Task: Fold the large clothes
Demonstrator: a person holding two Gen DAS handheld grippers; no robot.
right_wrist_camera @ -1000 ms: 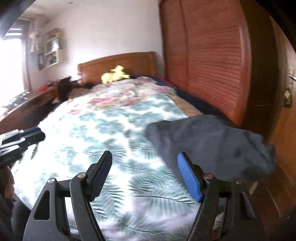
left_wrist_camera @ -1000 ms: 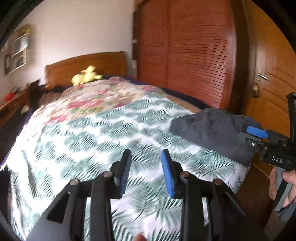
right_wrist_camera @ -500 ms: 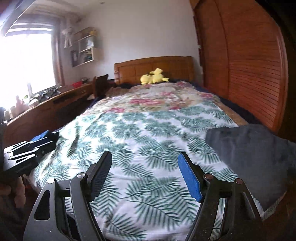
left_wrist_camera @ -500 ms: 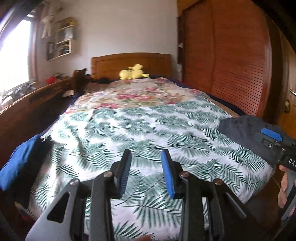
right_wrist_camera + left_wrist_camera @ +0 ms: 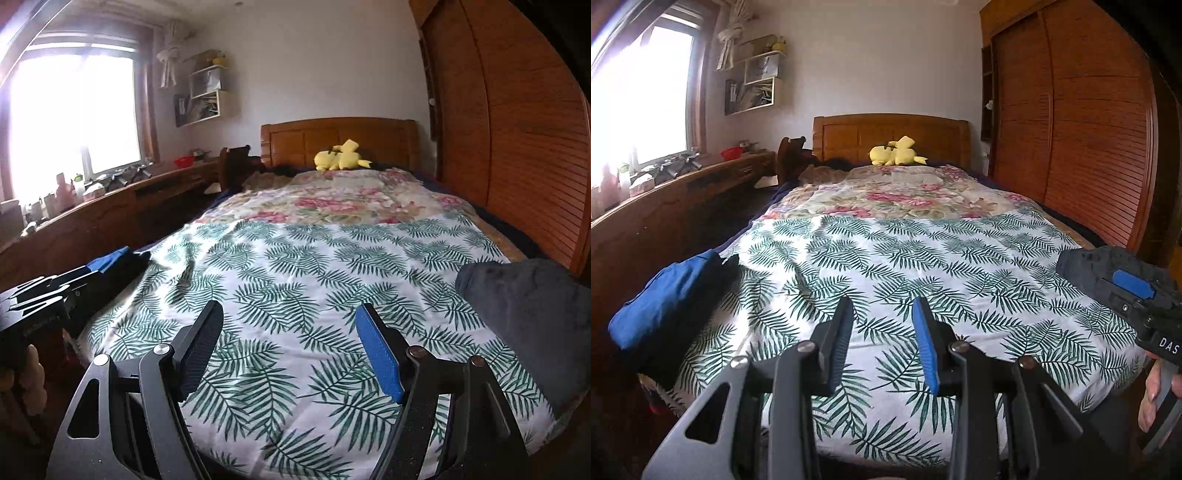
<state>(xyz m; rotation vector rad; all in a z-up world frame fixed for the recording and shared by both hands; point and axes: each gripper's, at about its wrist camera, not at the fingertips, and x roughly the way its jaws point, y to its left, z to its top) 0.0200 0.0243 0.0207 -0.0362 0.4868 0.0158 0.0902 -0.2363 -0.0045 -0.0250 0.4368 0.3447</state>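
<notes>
A folded dark grey garment (image 5: 532,310) lies on the bed's near right corner; it also shows in the left wrist view (image 5: 1104,266). A blue garment (image 5: 665,295) lies on the bed's near left edge, also in the right wrist view (image 5: 107,260). My left gripper (image 5: 882,314) is open and empty, held above the foot of the bed. My right gripper (image 5: 290,317) is open wider and empty, also above the foot of the bed. Each gripper shows at the edge of the other's view, the right one (image 5: 1145,306) and the left one (image 5: 40,299).
The bed (image 5: 923,258) has a palm-leaf cover, with a floral quilt (image 5: 905,195) farther back. A yellow plush toy (image 5: 895,151) lies by the wooden headboard. A wooden desk (image 5: 665,199) runs along the left under the window. A louvred wardrobe (image 5: 1089,147) stands on the right.
Both grippers have swung left, from facing the grey garment to facing straight up the bed. The blue garment came into view. Both stay open and empty.
</notes>
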